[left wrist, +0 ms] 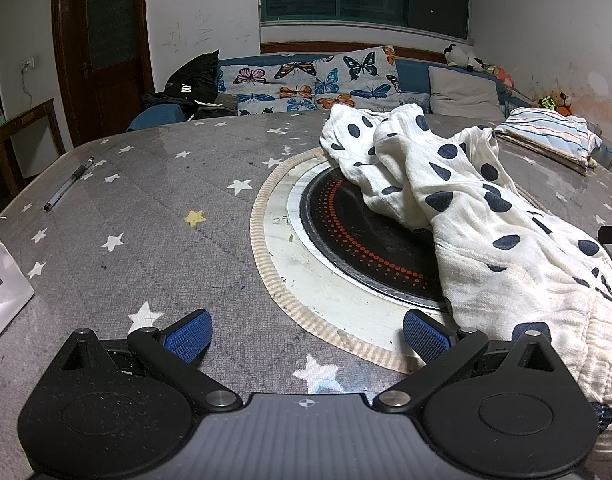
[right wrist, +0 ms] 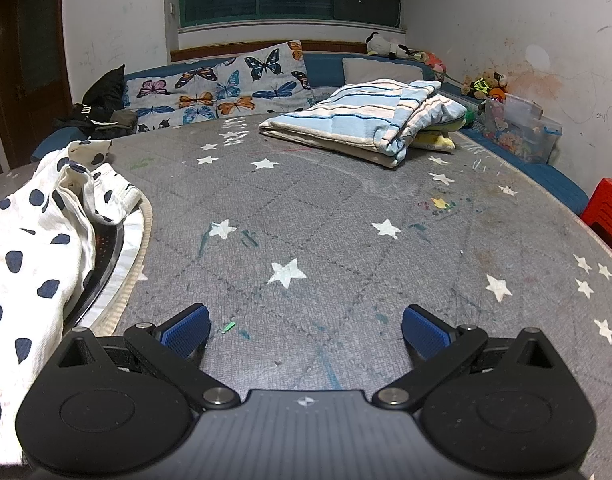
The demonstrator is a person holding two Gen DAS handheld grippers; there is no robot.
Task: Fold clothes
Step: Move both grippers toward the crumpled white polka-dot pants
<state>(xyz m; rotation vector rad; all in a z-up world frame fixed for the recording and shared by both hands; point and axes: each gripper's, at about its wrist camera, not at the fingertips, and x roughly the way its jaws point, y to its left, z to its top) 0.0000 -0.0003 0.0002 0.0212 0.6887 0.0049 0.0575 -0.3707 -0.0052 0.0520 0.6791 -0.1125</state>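
A crumpled white garment with dark blue dots point(left wrist: 486, 216) lies across the black round hotplate point(left wrist: 346, 232) set in the grey star-patterned table point(left wrist: 165, 232). My left gripper point(left wrist: 306, 336) is open and empty, low over the table, with the garment just beside its right finger. In the right wrist view the same garment point(right wrist: 33, 248) lies at the left edge. My right gripper point(right wrist: 306, 332) is open and empty over bare table point(right wrist: 326, 232), to the right of the garment.
A folded striped blue and white cloth point(right wrist: 358, 120) lies at the far side of the table. A pen point(left wrist: 67, 184) and a white bag point(left wrist: 1, 280) sit at the left. A sofa with butterfly cushions point(left wrist: 306, 80) stands behind. A red stool point(right wrist: 606, 212) stands at the right.
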